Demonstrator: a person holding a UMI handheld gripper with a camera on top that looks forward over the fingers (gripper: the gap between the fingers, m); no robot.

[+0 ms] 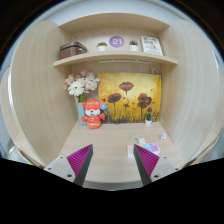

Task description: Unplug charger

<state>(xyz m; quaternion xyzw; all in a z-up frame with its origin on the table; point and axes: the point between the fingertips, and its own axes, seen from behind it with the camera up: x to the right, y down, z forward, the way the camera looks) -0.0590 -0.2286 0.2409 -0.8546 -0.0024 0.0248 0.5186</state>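
My gripper [112, 153] is open and empty, hovering over a light wooden desk [112, 135] inside a wooden alcove. Both magenta pads [80, 160] show, set wide apart. A small white thing [137, 146], perhaps the charger, sits on the desk just ahead of the right finger; it is too small to tell its shape or whether it is plugged in. No cable or socket shows clearly.
At the back of the desk stand a red-and-white doll [93, 113], white flowers [80, 87], a poppy picture [127, 97] and a small plant [149, 115]. A shelf [115, 57] above carries a brown box [72, 49], small pots and a card [151, 44]. Wooden side walls close in both sides.
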